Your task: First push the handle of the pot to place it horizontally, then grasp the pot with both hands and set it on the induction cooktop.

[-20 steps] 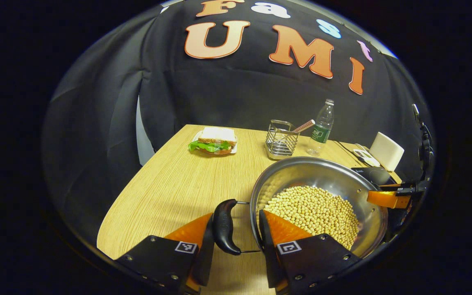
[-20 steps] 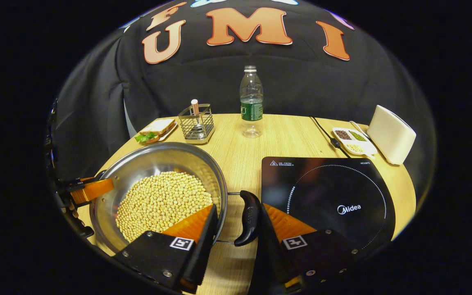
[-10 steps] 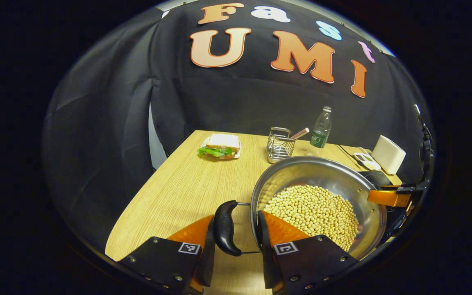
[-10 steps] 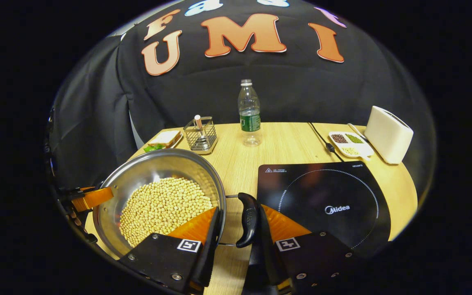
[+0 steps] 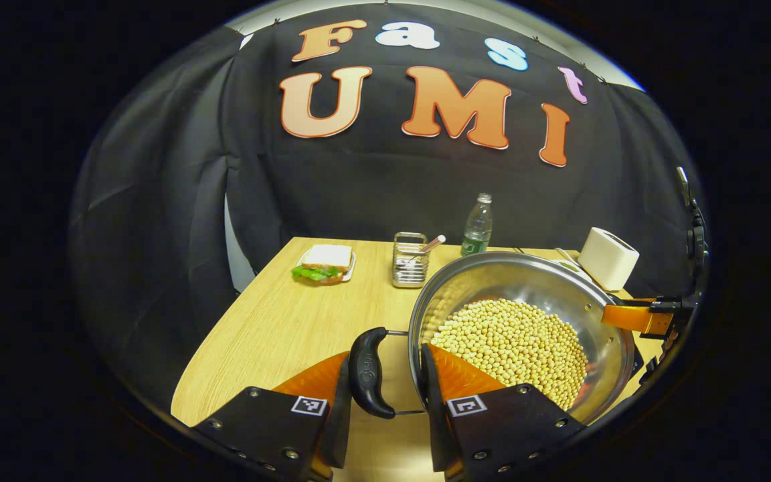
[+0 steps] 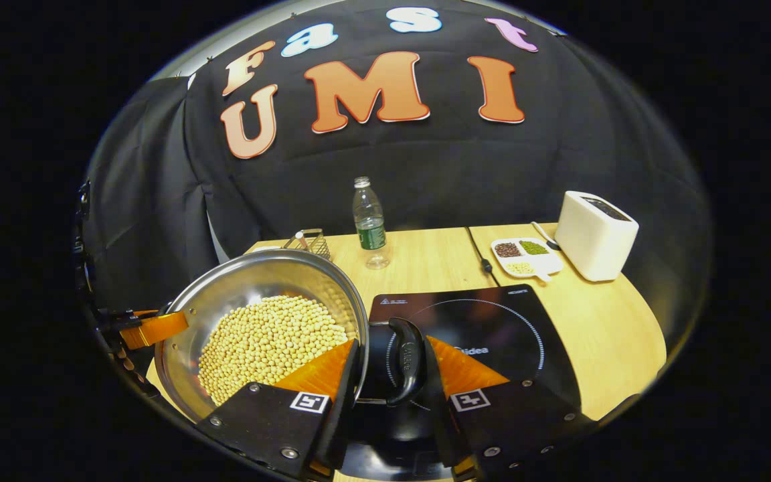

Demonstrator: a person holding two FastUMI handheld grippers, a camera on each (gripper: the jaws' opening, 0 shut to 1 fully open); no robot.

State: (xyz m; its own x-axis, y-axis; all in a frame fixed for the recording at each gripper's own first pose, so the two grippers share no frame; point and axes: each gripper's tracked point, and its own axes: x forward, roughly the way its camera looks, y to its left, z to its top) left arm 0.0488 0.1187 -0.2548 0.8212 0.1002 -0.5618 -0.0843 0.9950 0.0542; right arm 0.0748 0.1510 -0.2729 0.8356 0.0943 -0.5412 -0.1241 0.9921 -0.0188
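The pot [image 5: 526, 314], full of pale beans [image 5: 512, 348], is held between both tongs. The left tongs [image 5: 385, 395] are clamped on its left handle [image 5: 367, 371], one finger outside the black grip, the other inside the rim. The right tongs [image 6: 389, 385] are clamped the same way on the right handle [image 6: 404, 361]. That handle hangs above the cooktop [image 6: 492, 321], while the bowl looks mostly left of it; whether the pot touches the counter [image 6: 613, 328] is hard to say. Beyond the pot stand a bottle [image 6: 370, 221] and a wire rack [image 5: 409, 260]; a sandwich [image 5: 323, 262] lies left of the rack. Right of the cooktop are a dish [image 6: 525, 257] and a white box [image 6: 595, 234].
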